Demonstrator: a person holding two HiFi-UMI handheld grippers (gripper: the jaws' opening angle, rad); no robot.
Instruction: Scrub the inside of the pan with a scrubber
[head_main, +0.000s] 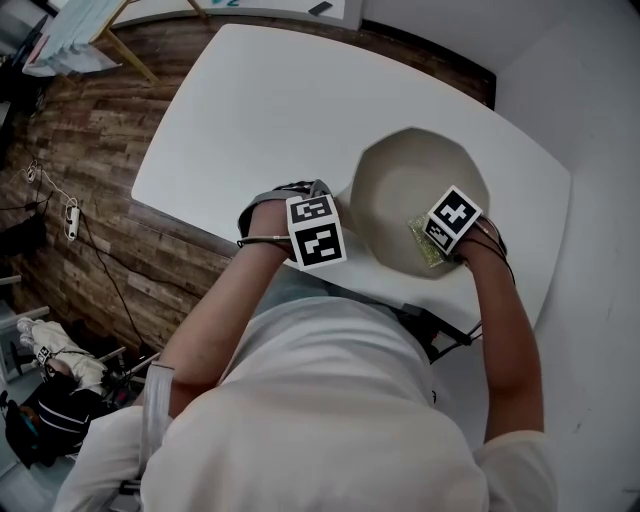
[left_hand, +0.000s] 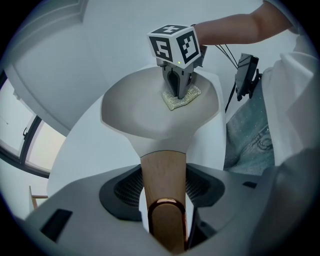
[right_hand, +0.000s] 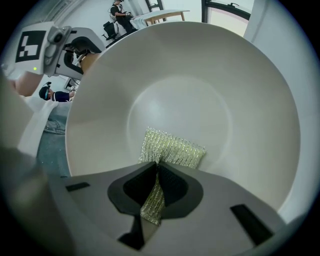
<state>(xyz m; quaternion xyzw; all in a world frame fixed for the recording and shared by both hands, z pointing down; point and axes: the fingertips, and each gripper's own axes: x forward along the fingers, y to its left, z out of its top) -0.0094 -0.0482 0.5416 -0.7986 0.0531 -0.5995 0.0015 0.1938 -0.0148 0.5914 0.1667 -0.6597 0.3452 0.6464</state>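
A cream-coloured pan (head_main: 400, 190) sits on the white table (head_main: 250, 110), its wooden handle (left_hand: 164, 175) pointing toward me. My left gripper (left_hand: 164, 189) is shut on that handle, and only its marker cube (head_main: 316, 231) shows in the head view. My right gripper (right_hand: 156, 175) points steeply down into the pan (right_hand: 200, 90) and is shut on a yellow-green mesh scrubber (right_hand: 172, 149). The scrubber (left_hand: 181, 99) lies flat against the pan's inner surface (left_hand: 145, 107) on the side nearest me, under the right gripper (left_hand: 177, 90). The scrubber (head_main: 424, 243) peeks out beside the right cube (head_main: 453, 219).
The table's near edge (head_main: 190, 228) runs just in front of my body, with wooden floor (head_main: 90, 190) beyond it at the left. A black device (left_hand: 247, 75) with cables hangs at my waist. A white wall (head_main: 600, 120) stands to the right of the table.
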